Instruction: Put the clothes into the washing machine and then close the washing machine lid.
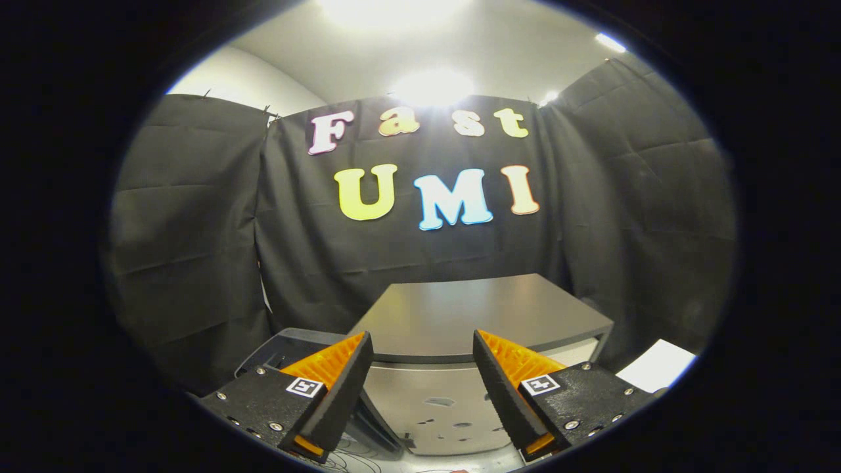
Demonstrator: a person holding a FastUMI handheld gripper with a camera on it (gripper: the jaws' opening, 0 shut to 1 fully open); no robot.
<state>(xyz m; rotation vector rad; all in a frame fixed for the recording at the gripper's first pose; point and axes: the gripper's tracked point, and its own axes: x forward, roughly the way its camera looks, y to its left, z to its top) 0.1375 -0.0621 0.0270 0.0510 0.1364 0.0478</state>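
Observation:
The washing machine (pixel 479 315) is a grey box standing against the black cloth wall, just beyond my fingers. I look slightly down on its flat top, and its pale front panel (pixel 433 401) shows in the gap between the fingers. My gripper (pixel 422 336) is open, held in the air in front of the machine, with nothing between its fingers. A dark, rounded part (pixel 289 348) juts out at the machine's left side, behind my left finger; I cannot tell whether it is the machine's door or a separate container.
A white flat object (pixel 657 364) lies low to the right of the machine, beyond my right finger. Black cloth walls close in the booth on the left, back and right. Thin cables (pixel 355 456) lie on the floor below the fingers.

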